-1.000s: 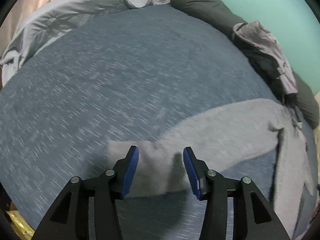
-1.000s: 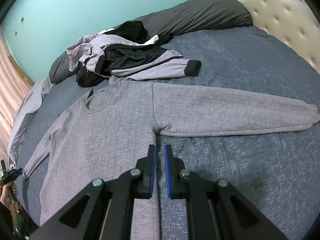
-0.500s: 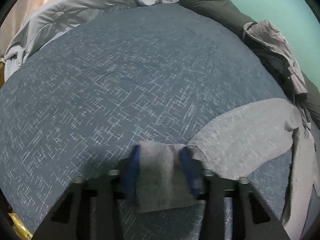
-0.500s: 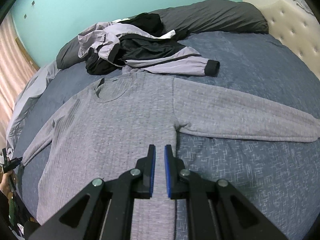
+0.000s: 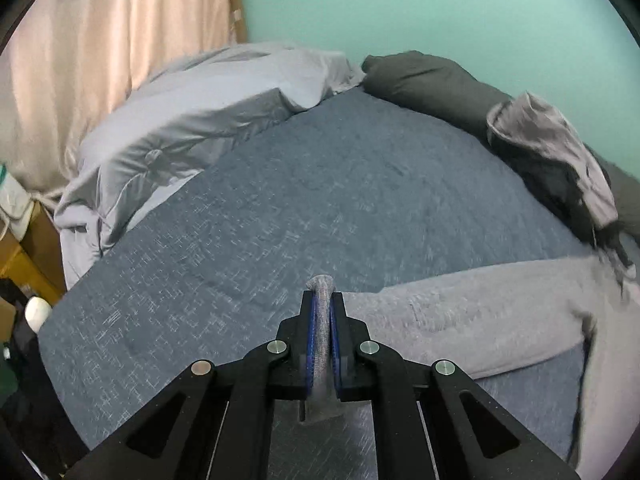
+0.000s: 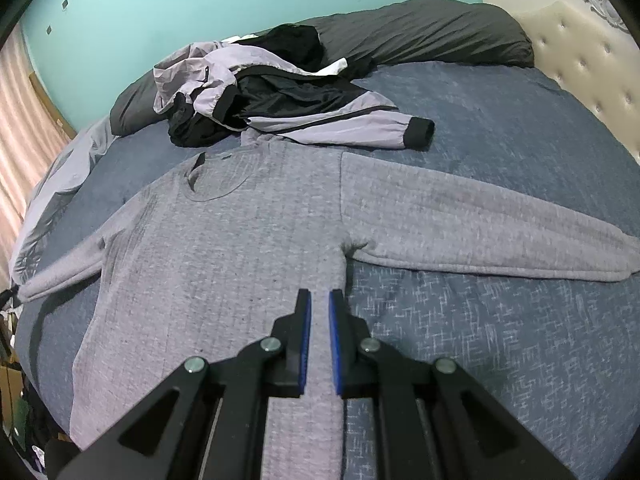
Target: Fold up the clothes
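your left tongs [image 5: 323, 300] have just been closing and now pinch the cuff [image 5: 320, 286] of the grey sweater [image 6: 224, 248], angled down, the sleeve trailing off to their right across the bed [image 5: 280, 208]. your right tongs [image 6: 319, 300] are clenched on nothing, tilted down over the sweater's side hem, the body spread flat ahead of them.

Soft, even indoor light fills both views, with no glare and only faint shadows under the sweater [image 6: 224, 264]. The left wrist view is smeared by motion blur across the bed [image 5: 320, 208]. Fisheye distortion bends the edges, with dark vignetted corners.
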The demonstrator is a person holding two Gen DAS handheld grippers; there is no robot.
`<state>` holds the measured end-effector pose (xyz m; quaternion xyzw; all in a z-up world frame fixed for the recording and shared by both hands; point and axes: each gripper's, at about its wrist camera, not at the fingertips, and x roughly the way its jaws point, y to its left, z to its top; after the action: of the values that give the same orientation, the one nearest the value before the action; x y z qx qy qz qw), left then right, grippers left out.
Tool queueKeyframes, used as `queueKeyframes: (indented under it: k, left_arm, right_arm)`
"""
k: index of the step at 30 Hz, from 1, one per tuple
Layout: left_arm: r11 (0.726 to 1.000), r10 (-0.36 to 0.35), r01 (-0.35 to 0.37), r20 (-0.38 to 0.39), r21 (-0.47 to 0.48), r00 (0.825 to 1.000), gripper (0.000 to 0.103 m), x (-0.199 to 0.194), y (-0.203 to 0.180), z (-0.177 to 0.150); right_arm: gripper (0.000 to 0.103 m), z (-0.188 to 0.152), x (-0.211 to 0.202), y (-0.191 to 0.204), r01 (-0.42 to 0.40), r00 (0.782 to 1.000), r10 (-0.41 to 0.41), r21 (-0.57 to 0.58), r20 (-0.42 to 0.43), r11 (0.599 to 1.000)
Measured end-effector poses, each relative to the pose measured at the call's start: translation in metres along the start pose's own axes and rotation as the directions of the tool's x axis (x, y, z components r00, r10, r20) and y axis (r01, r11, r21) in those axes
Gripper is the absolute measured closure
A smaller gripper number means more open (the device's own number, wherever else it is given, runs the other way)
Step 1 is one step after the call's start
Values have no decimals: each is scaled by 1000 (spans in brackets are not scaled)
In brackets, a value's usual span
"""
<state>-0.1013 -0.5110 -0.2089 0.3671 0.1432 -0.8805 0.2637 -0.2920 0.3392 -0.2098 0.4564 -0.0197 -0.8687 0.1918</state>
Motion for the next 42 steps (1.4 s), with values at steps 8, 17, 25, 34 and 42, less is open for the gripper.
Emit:
queueKeyframes:
  k: [8,17,25,34,42]
  left_arm:
    - [1000,25,-25,-71,-2,997,96,47,4,-4]
    - [999,31,-36,-185,-22,982,78,81,5,-11]
    - [993,-40,60,-177,104,983,61,47,-34,-18]
    - [928,-230,298,-287,223,930,61,57,-143,-54]
    - [912,-203,297,-318,282,926,61,77,-170,-73]
  right_arm:
    - [95,-2,15,24,-7,999,5,-54,-38,999]
    - [95,-2,48,100,-114,987,91,-178,-132,977]
    - [73,-5,83,213,-260,952,181,-340,-246,904]
    - [68,6,136,326,-305,934,188,-402,-305,863]
    - [62,15,193,379,-278,932,161,-357,-324,892]
